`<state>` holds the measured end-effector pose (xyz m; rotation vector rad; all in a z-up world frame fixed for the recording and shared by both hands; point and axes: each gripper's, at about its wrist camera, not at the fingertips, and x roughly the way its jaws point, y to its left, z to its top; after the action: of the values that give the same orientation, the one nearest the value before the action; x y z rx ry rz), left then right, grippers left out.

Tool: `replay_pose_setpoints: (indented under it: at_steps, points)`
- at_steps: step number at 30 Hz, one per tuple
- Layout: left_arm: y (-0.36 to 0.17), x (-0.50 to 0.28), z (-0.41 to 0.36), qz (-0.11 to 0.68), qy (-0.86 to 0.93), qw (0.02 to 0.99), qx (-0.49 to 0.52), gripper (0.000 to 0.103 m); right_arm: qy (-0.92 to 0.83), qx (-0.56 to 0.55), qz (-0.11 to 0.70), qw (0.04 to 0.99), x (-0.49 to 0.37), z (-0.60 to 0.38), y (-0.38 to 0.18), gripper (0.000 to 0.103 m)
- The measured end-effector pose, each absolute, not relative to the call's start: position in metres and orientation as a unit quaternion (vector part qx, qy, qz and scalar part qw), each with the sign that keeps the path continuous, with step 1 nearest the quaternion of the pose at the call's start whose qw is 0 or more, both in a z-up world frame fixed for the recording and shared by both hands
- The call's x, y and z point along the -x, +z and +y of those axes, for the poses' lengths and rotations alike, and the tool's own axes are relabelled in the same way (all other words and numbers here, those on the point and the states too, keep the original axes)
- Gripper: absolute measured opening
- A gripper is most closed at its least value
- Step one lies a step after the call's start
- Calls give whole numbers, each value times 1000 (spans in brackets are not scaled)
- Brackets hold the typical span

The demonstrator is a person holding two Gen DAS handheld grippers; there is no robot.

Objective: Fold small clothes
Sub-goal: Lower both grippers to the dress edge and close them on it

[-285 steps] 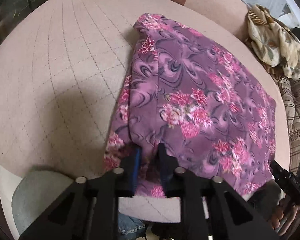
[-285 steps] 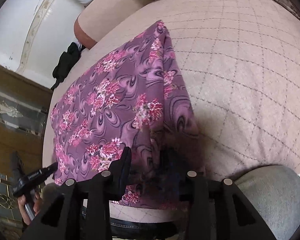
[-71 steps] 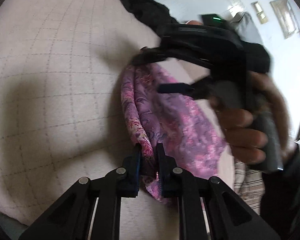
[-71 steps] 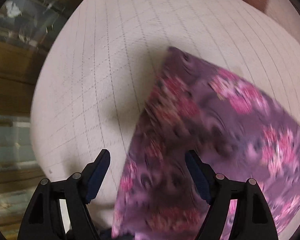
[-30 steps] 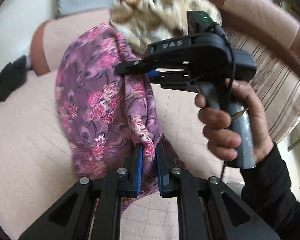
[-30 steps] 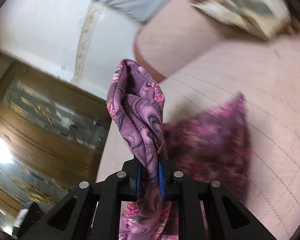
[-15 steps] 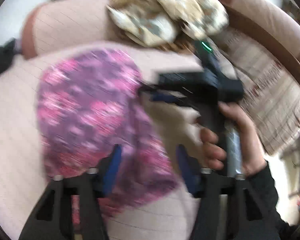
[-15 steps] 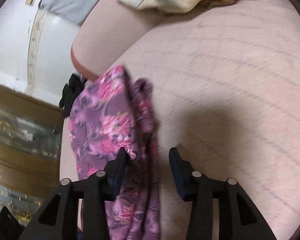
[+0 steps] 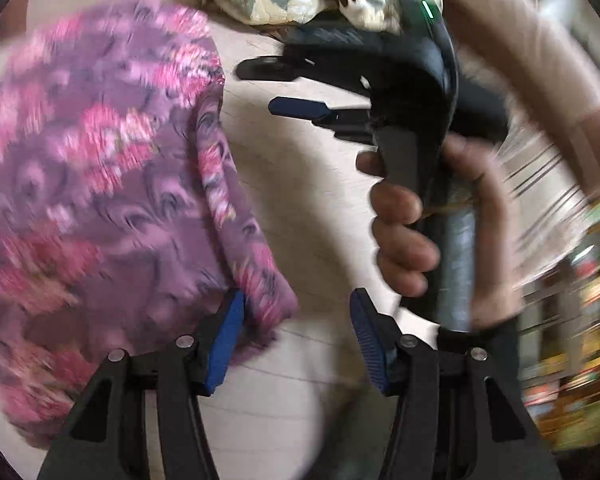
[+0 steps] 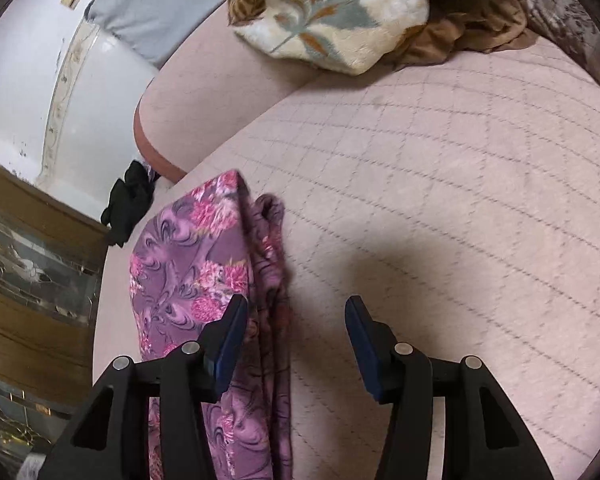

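Handling this purple floral garment (image 10: 188,276), expect limp, light, slippery cloth; pinch its doubled edge. Left claw (image 9: 296,336) closing, right claw (image 10: 296,336) opening, both gripping nothing.

Both grippers — left gripper (image 9: 296,336), right gripper (image 10: 296,336) — have black frames, silver screws, ribbed blue pads.
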<state>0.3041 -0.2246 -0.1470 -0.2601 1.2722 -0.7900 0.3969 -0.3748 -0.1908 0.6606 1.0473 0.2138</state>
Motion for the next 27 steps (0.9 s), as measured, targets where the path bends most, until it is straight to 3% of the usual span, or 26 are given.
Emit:
replay_pose_setpoints:
  at_steps: [1, 9, 14, 16, 18, 20, 22, 27]
  points:
    - [-147, -310, -213, 580, -362, 715, 145, 54, 95, -310, 486, 812, -395, -380, -190, 56]
    - [-139, -369, -104, 529, -128, 836, 63, 59, 160, -335, 475, 798, -395, -377, -187, 62]
    - [-169, -369, -92, 572, -92, 813, 55, 59, 180, -264, 504, 802, -398, -340, -188, 62]
    - [-186, -360, -91, 601, -112, 789, 68, 59, 149, -243, 541, 791, -402, -334, -206, 51]
    - [-190, -351, -86, 604, -116, 785, 77, 60, 134, -251, 559, 779, -401, -337, -219, 26]
    - [-190, -351, -86, 604, -117, 785, 74, 60, 140, -254, 562, 775, -400, -336, -221, 10]
    - [-189, -351, -87, 608, -122, 782, 61, 17, 140, -243, 561, 779, -399, -331, -218, 9]
    - [-153, -342, -60, 575, -135, 801, 97, 11, 159, -239, 566, 773, -401, -321, -218, 8]
